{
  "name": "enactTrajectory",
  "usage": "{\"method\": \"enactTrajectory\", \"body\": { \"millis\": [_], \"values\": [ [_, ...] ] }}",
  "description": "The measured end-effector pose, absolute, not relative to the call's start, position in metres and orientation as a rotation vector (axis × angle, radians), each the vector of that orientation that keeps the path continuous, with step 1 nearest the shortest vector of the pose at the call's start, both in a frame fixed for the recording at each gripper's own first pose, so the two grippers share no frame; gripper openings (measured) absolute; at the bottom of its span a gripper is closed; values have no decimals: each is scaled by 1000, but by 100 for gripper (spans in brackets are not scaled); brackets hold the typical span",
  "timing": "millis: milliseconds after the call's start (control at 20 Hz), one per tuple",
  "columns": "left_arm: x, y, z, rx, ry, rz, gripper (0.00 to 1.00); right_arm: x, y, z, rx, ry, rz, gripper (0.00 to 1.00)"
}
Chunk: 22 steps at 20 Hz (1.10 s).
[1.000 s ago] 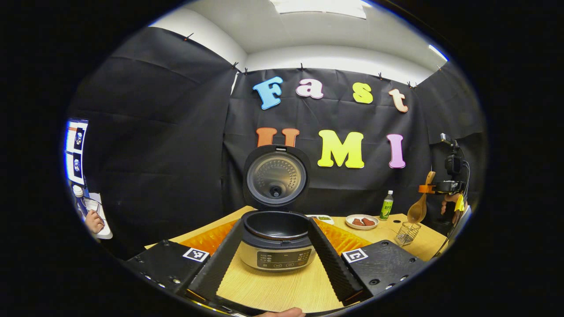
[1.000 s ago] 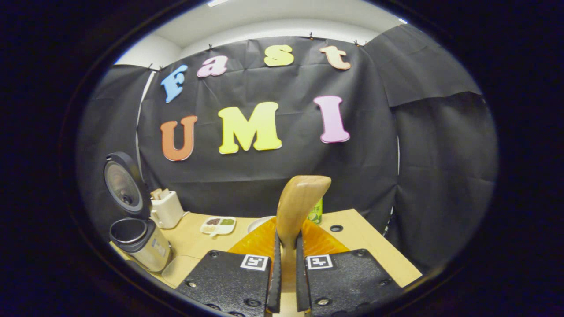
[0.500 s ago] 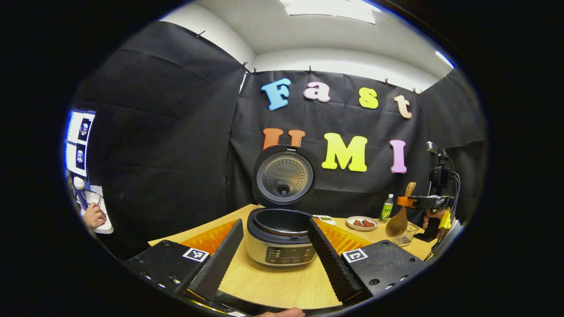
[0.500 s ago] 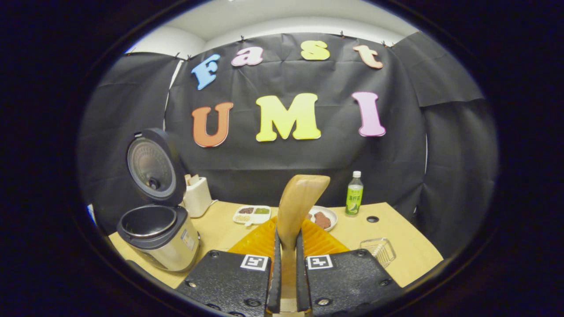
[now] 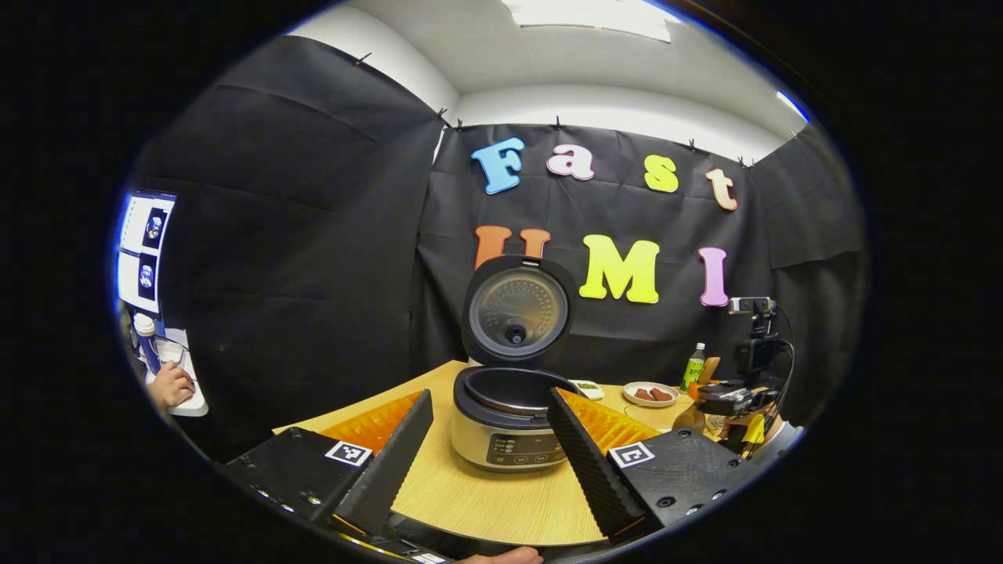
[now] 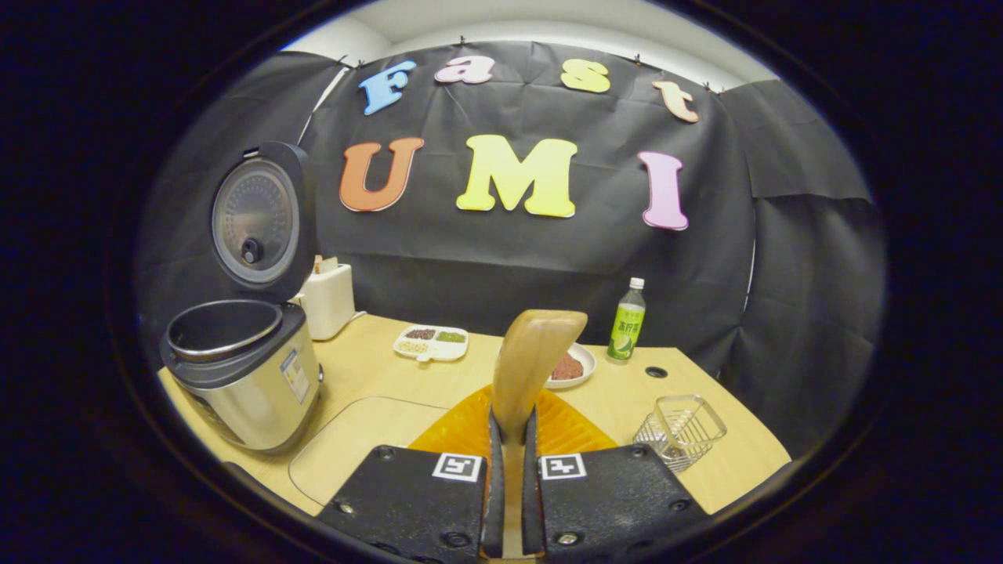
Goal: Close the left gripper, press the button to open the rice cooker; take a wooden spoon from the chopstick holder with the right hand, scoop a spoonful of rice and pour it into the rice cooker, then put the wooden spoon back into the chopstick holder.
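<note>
Rice cooker [image 5: 513, 407] standing open, wooden spoon [image 6: 533, 368] being clenched in the right gripper [image 6: 509, 462].

In the left gripper view, a hand [image 5: 168, 385] is resting at the far left edge, and the left gripper [image 5: 490, 439] is hovering level with its fingers [image 5: 392, 462] spread wide and holding nothing, the cooker sitting beyond and between them with its lid [image 5: 517, 309] tilting up; farther right, past the right finger, the other gripper is hanging low over the table [image 5: 486, 501]. The right gripper view is showing things hidden there: a divided dish [image 6: 431, 342], a bottle [image 6: 625, 321] and the wire chopstick holder [image 6: 680, 429] lying right of the fingers, the cooker left of them. Both fingers [image 6: 494, 486] are pressing the spoon's handle, its long axis running straight forward and upward away from the tips.
</note>
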State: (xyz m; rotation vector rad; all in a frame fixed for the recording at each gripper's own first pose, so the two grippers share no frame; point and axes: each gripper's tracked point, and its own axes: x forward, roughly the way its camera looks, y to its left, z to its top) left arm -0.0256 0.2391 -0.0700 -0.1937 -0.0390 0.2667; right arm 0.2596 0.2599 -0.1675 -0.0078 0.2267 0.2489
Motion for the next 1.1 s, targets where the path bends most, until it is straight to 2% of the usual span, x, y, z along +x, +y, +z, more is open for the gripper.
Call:
{"method": "enactTrajectory", "body": {
  "millis": [200,800,1100],
  "values": [
    [-26,237,-68,-184,-37,255,94,243,281,-180,151,314,352,14],
    [-22,233,-73,-181,-12,250,95,257,290,-197,722,605,458,14],
    [-21,233,-72,-169,-13,247,94,275,234,-170,901,516,385,14]
  ]
}}
